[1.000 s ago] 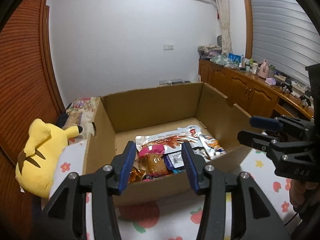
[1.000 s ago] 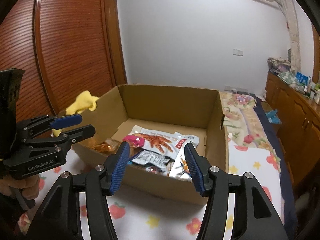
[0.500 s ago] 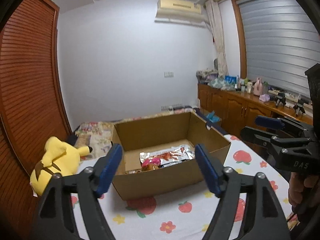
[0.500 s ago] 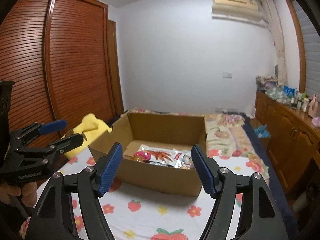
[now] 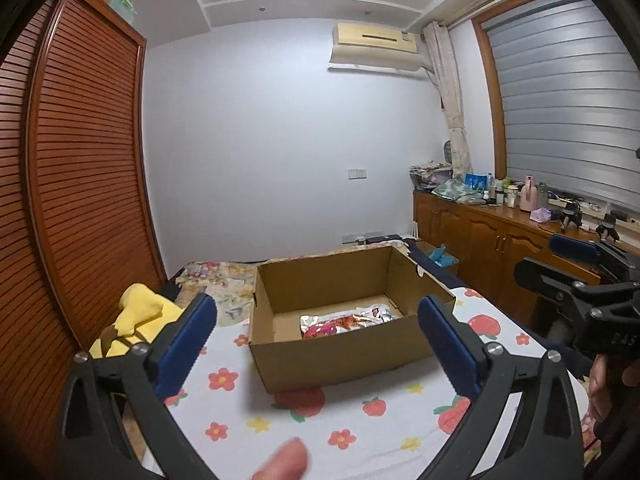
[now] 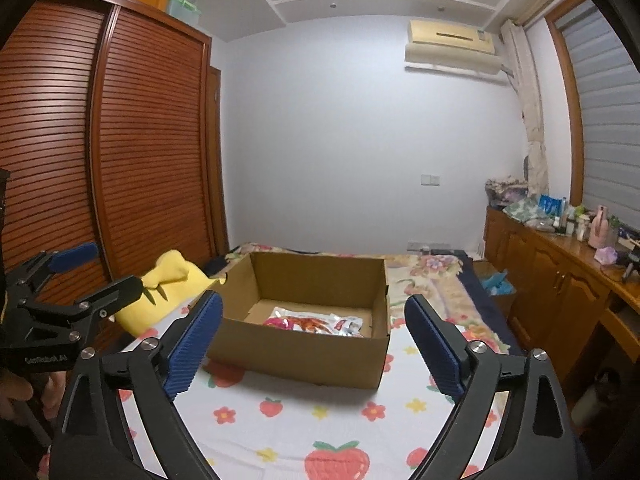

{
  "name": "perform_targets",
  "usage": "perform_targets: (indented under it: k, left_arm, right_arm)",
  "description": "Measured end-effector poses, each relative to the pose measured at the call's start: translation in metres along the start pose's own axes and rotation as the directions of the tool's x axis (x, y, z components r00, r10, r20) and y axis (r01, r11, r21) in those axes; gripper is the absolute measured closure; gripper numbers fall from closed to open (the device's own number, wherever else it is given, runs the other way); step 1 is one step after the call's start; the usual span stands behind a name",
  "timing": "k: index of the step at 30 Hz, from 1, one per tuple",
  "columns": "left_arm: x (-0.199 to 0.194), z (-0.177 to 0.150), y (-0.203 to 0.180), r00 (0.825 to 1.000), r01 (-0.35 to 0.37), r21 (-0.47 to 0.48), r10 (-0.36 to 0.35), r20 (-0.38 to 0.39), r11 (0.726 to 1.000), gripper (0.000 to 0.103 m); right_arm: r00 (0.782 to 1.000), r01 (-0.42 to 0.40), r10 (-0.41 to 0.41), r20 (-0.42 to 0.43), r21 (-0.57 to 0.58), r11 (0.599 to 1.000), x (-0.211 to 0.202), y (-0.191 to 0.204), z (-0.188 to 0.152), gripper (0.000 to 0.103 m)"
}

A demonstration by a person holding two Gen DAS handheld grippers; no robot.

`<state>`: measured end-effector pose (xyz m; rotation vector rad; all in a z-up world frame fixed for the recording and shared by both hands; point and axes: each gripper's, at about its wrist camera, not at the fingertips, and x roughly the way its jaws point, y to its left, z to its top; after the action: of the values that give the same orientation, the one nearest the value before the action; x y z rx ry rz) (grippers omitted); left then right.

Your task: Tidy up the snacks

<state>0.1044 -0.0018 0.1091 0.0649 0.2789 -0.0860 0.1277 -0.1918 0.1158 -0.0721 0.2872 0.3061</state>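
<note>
An open cardboard box (image 5: 340, 354) stands on a bed with a strawberry-and-flower sheet; it also shows in the right wrist view (image 6: 296, 350). Several snack packets (image 5: 344, 322) lie on its floor, silver, pink and orange (image 6: 314, 322). My left gripper (image 5: 318, 344) is open and empty, held back from the box's near wall. My right gripper (image 6: 314, 344) is open and empty, also well back from the box. Each gripper shows in the other's view: the right gripper (image 5: 560, 268) at the right edge, the left gripper (image 6: 92, 274) at the left edge.
A yellow plush toy (image 5: 136, 320) lies left of the box by the slatted wooden wardrobe (image 6: 120, 152). A wooden sideboard (image 5: 500, 240) with bottles and clutter runs along the right wall. A fingertip (image 5: 284, 462) shows at the bottom of the left wrist view.
Both grippers have pulled back and up from the box, which now looks smaller and farther. Both jaws have opened wider. The snacks stay in the box.
</note>
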Motion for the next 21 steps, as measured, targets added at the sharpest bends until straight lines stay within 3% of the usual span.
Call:
perform_targets:
  k: [3, 13, 21]
  left_arm:
    - [-0.009, -0.005, 0.000, 1.000, -0.009, -0.004, 0.009, 0.002, 1.000, 0.000]
    - [-0.036, -0.031, -0.001, 1.000, -0.014, -0.023, 0.014, -0.004, 1.000, 0.000]
    - [-0.032, -0.053, 0.002, 0.998, -0.025, -0.046, 0.022, -0.057, 0.999, 0.000]
  right_arm:
    - [1.000, 0.013, -0.013, -0.002, 0.005, 1.000, -0.010, 0.004, -0.004, 0.000]
    - [0.999, 0.038, -0.038, -0.023, 0.019, 0.999, -0.021, 0.011, -0.027, 0.000]
    - [0.997, 0.052, -0.050, -0.066, 0.034, 0.998, -0.018, 0.009, -0.045, 0.000]
